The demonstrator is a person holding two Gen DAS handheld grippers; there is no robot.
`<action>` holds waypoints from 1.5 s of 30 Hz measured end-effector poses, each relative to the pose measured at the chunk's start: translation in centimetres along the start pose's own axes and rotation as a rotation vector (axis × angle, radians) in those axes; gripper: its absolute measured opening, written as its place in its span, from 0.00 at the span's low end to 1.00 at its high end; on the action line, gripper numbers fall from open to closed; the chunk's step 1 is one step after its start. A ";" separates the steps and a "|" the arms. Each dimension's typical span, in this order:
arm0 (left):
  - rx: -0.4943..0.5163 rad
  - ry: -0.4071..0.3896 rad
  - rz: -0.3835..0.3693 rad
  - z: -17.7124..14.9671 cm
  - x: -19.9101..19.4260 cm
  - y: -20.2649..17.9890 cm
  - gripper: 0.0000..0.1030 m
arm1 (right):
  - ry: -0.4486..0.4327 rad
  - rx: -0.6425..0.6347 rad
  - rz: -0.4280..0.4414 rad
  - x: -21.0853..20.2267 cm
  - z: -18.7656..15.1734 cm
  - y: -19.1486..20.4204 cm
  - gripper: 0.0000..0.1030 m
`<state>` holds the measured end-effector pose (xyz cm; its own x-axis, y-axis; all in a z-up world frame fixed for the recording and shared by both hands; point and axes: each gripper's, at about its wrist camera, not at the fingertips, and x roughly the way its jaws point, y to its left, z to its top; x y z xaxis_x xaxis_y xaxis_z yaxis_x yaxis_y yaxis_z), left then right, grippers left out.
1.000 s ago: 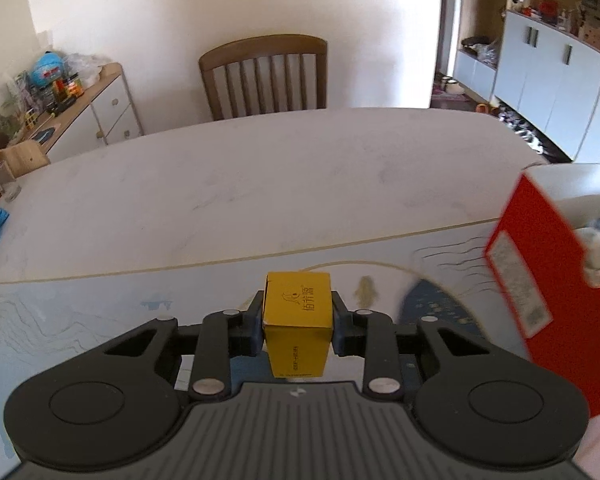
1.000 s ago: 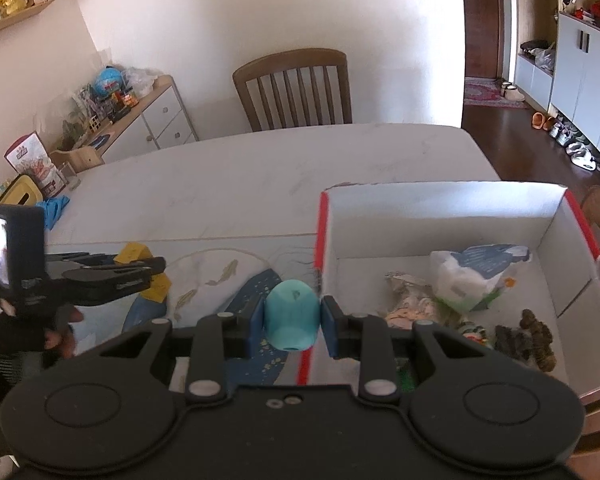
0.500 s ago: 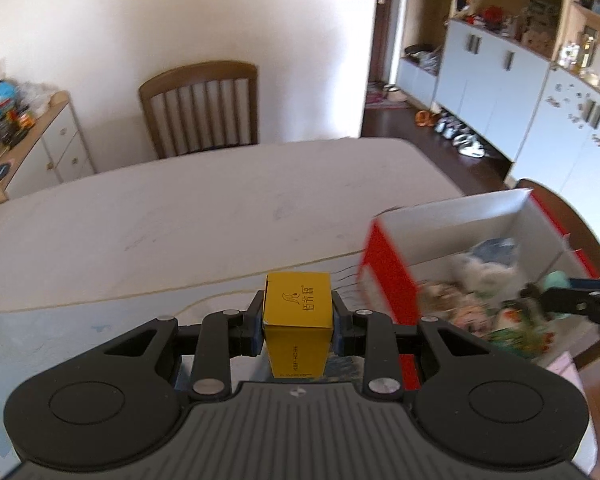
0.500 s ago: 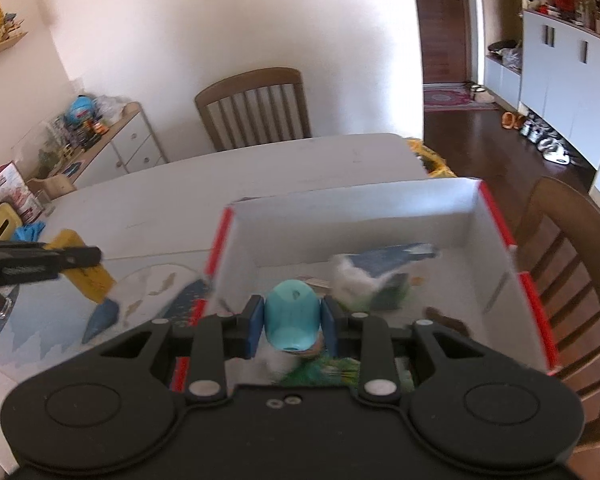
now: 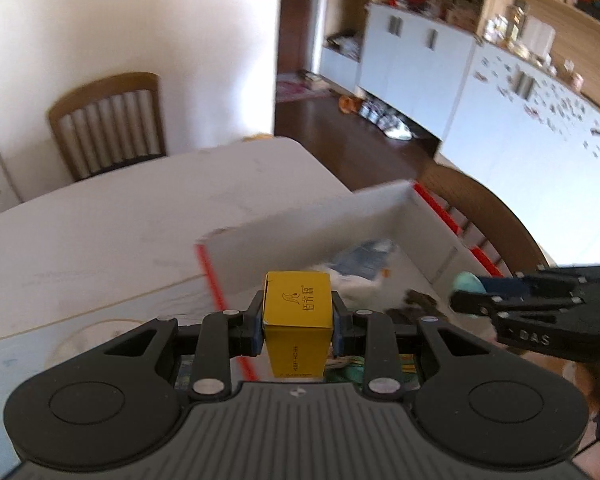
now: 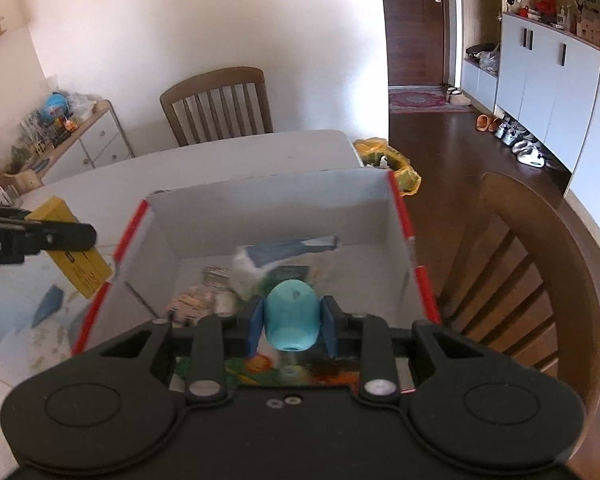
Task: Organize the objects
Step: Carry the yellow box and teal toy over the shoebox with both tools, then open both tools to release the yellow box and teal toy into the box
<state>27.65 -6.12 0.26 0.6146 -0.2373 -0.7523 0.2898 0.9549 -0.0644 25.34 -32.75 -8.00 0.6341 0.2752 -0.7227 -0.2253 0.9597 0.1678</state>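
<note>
My left gripper [image 5: 298, 326] is shut on a small yellow box [image 5: 297, 316] and holds it over the near left edge of a red-edged white cardboard box [image 5: 300, 228]. My right gripper [image 6: 291, 322] is shut on a light blue egg-shaped object [image 6: 291, 316] and holds it above the inside of the cardboard box [image 6: 272, 200]. In the left wrist view the right gripper [image 5: 466, 292] reaches in from the right with the blue object [image 5: 469, 282]. In the right wrist view the left gripper [image 6: 76, 236] comes in from the left with the yellow box [image 6: 74, 254].
The cardboard box holds a white and blue packet [image 6: 278, 254], snack packs [image 6: 198, 300] and other small items. It sits on a white table [image 5: 100, 224] with a blue patterned mat [image 6: 24, 304]. Wooden chairs stand at the far side [image 6: 220, 104] and right [image 6: 528, 272].
Both grippers have moved right and forward with their objects. The right gripper now hangs over the cardboard box's inside; the left has come to the box's left edge.
</note>
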 end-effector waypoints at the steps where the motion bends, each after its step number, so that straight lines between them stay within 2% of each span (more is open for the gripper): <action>1: 0.008 0.011 -0.010 0.1 0.6 -0.6 0.29 | 0.004 -0.007 0.002 0.2 -0.1 -0.2 0.28; 9: 0.044 0.113 -0.057 0.7 6.1 -3.8 0.29 | 0.051 -0.061 0.009 2.7 -0.3 -0.4 0.28; 20: 0.069 0.217 -0.041 0.8 11.5 -4.4 0.29 | 0.106 -0.154 0.018 6.5 -0.2 -0.2 0.28; 24: 0.075 0.222 -0.034 0.9 12.1 -4.6 0.29 | 0.126 -0.156 0.016 7.0 -0.4 -0.4 0.29; 36: 0.042 0.195 -0.036 0.7 12.4 -4.5 0.29 | 0.094 -0.127 0.038 5.0 -0.4 -1.3 0.38; 37: 0.041 0.189 -0.032 0.6 12.3 -4.5 0.30 | 0.089 -0.126 0.039 4.7 -0.4 -1.4 0.38; 41: 0.030 0.155 -0.022 0.1 11.1 -4.2 0.53 | 0.075 -0.117 0.046 3.7 -0.3 -1.5 0.41; 45: 0.027 0.127 -0.023 -0.6 9.5 -4.0 0.53 | 0.054 -0.101 0.052 2.7 -0.3 -1.2 0.43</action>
<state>31.90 -12.06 -7.04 0.5100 -0.2331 -0.8280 0.3240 0.9437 -0.0662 27.10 -33.15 -10.32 0.5791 0.3182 -0.7506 -0.3321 0.9329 0.1393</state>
